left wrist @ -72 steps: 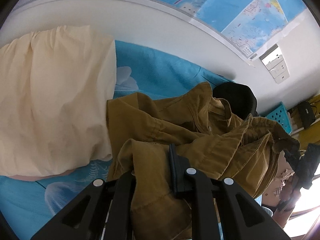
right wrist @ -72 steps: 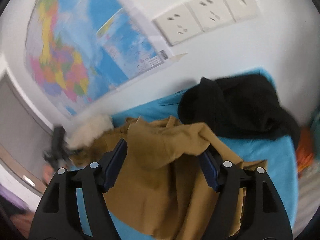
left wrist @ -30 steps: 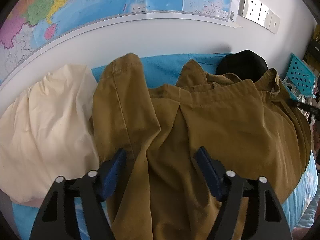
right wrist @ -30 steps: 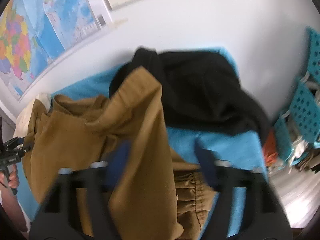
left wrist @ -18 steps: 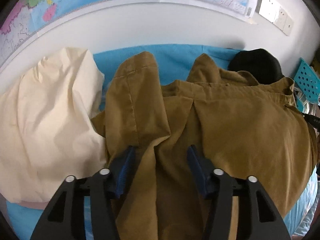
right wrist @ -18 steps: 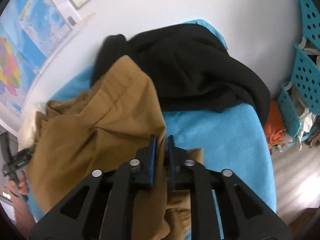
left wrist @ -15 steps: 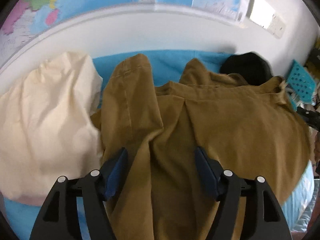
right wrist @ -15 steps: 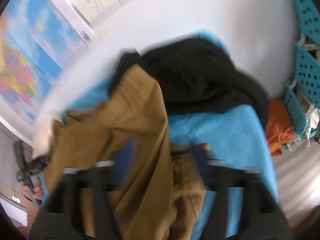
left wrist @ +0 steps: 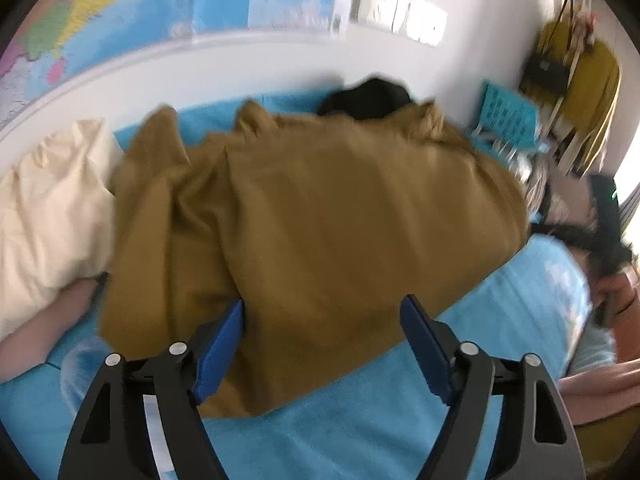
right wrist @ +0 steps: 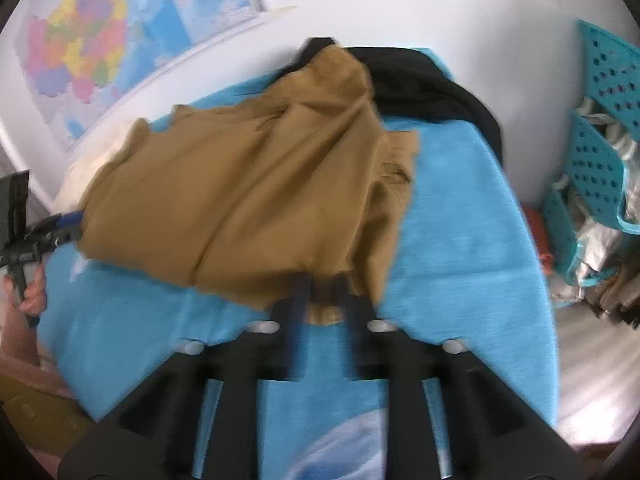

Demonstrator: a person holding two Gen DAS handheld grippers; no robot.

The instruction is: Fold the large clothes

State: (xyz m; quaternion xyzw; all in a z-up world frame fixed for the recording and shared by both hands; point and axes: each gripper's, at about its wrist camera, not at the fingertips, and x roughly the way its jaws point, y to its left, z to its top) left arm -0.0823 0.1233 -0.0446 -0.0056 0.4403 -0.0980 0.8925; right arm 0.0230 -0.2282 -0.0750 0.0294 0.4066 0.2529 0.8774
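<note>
Though blurred, can make out right gripper (right wrist: 320, 284) pinched nearly together on near hem of brown garment (right wrist: 240, 192), a tuck of cloth showing betw. the two dark fingers. Seen from right wrist cam: rest of garment fanned away from that pinch, up & leftward over blue bedsheet (right wrist: 460, 240), far end bunched into a peak against black garment (right wrist: 420, 80) by the wall.

On left wrist cam, find left gripper (left wrist: 322, 304) spread wide, gripping nothing; blue pads (left wrist: 218, 344) either side of garment's near edge, left pad tucked just under the cloth, right pad clear of it, above bare sheet. Beyond: brown garment (left wrist: 340, 208) lying broad and fairly flat across the bed, one sleeve-like fold at its left side. Touching that side, cream pillow (left wrist: 48, 208). Behind, black garment (left wrist: 368, 98) poking over far edge.

Further out: wall map (left wrist: 120, 12), row of wall sockets (left wrist: 400, 20), teal baskets (right wrist: 600, 120) at right w/ clothes in them.
</note>
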